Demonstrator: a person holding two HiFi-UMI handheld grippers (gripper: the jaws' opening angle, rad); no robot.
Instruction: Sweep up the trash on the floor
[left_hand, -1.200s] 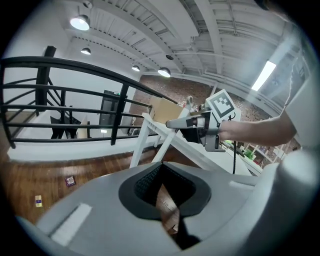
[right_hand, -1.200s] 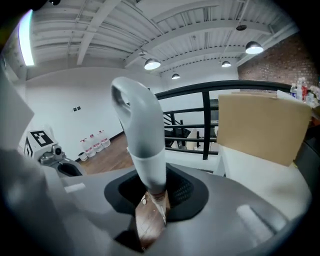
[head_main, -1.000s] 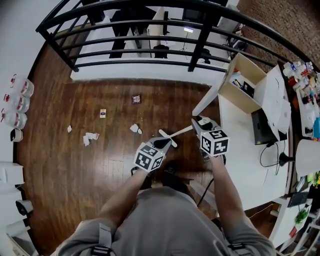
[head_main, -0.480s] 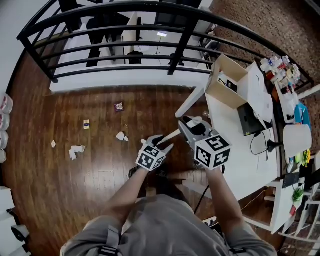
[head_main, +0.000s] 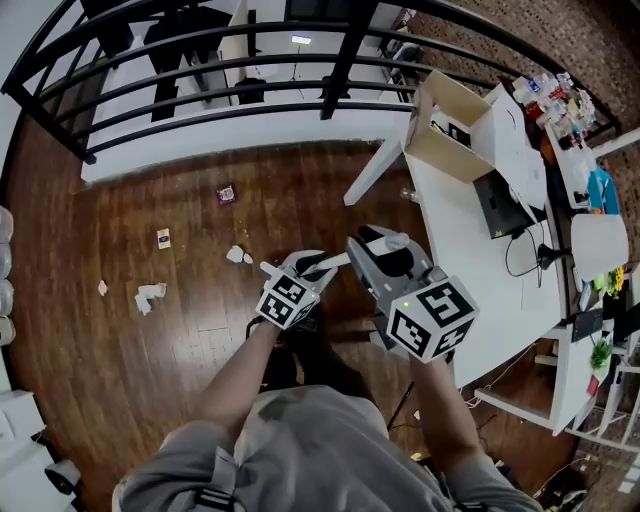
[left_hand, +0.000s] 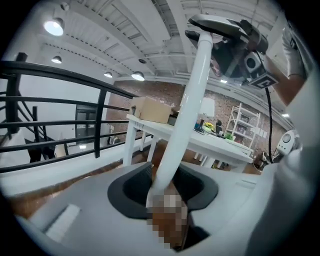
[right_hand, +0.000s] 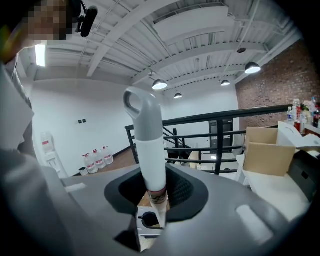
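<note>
Taking a two-gripper hold on the handle, with the trash lying ahead on the floor.
The right gripper (head_main: 375, 245) is clamping the handle (head_main: 338, 261) just under its grey cap, while the left gripper (head_main: 312, 266) is closing its jaws around the shaft lower down, probably not yet pressing. Beyond them, scraps (head_main: 150, 297) and a wrapper (head_main: 226, 194) are lying toward the left side of the floor (head_main: 120, 380), short of the railing (head_main: 200, 70). If the left jaws are catching the shaft off-centre, it could be twisting or slipping on the first stroke, and swinging wide could be striking the counter (head_main: 470, 260). The handle's sweeping end is hiding below the grippers.
</note>
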